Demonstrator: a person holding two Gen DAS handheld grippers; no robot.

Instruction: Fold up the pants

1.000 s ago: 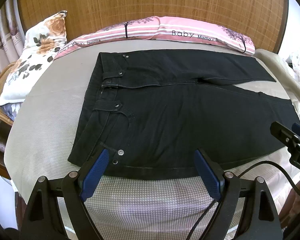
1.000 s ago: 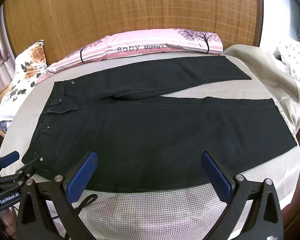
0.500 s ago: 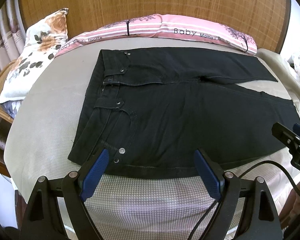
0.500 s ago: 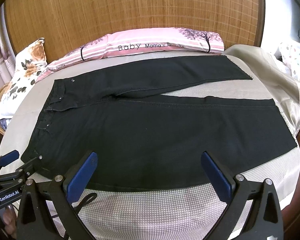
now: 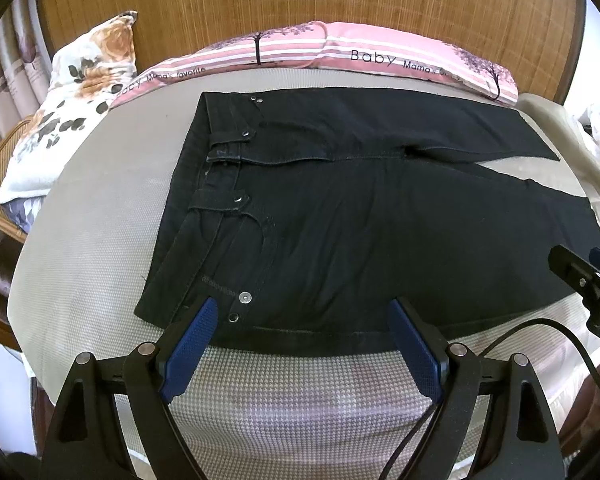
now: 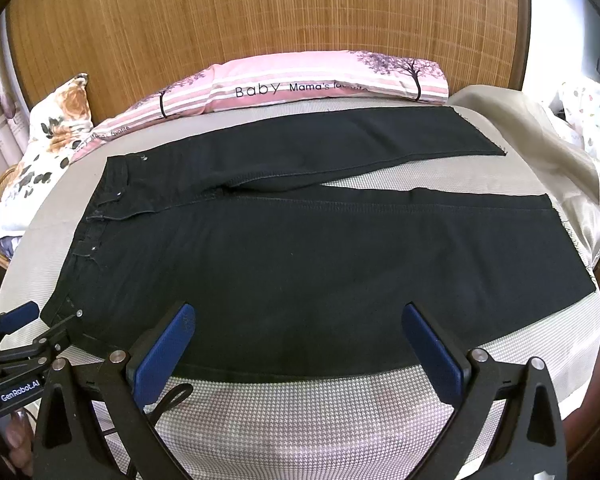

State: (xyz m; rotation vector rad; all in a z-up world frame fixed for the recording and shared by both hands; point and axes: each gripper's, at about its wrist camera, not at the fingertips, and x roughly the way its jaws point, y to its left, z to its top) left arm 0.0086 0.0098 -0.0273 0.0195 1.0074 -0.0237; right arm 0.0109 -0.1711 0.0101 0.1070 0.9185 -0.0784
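Two views: left wrist first, then right.
Left wrist: left claw (image 5: 302, 344) spread apart, empty, over the near waist corner of the black pants (image 5: 360, 216), flat on the bed (image 5: 92, 240).
Right wrist: right claw (image 6: 300, 350) apart, empty, above the near leg's outer seam.
Advice: pinch both near-edge points together, carry them evenly to the far leg.
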